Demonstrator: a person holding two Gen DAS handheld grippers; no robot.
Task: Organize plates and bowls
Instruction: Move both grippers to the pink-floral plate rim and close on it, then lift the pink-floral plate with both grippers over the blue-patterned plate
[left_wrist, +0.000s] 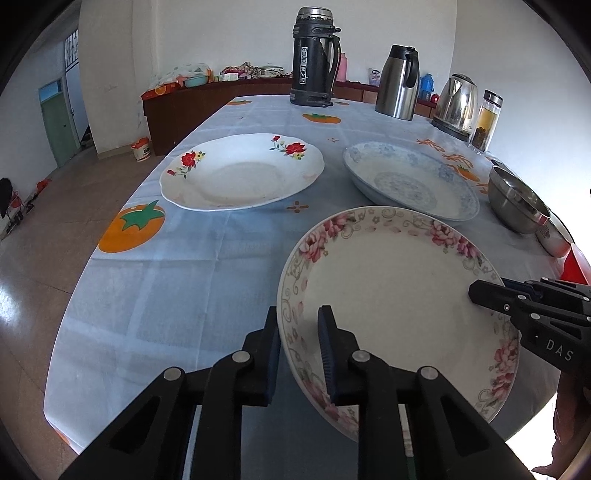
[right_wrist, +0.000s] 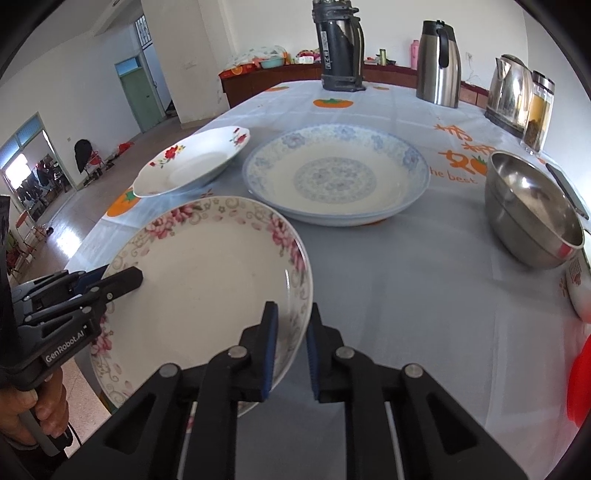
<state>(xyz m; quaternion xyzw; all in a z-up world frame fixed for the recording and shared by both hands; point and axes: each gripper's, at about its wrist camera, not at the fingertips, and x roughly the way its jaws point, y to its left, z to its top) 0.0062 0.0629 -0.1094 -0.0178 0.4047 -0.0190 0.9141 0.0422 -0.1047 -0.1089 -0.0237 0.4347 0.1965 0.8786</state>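
A pink-flowered plate (left_wrist: 391, 295) is held above the near edge of the table; it also shows in the right wrist view (right_wrist: 207, 280). My left gripper (left_wrist: 301, 350) is shut on its left rim. My right gripper (right_wrist: 290, 350) is shut on its right rim and shows at the right in the left wrist view (left_wrist: 484, 291). A red-flowered plate (left_wrist: 240, 171) lies at the far left. A blue-patterned plate (left_wrist: 410, 181) lies behind the held plate, also in the right wrist view (right_wrist: 336, 173). A steel bowl (right_wrist: 532, 210) sits at the right.
A black thermos (left_wrist: 316, 55), a steel jug (left_wrist: 399, 81), a kettle (left_wrist: 456, 105) and a glass jar (left_wrist: 485, 120) stand along the far side of the table. A patterned bowl (right_wrist: 578, 284) and something red (right_wrist: 580, 384) lie at the right edge. The tablecloth (left_wrist: 166, 288) shows orange fruit prints.
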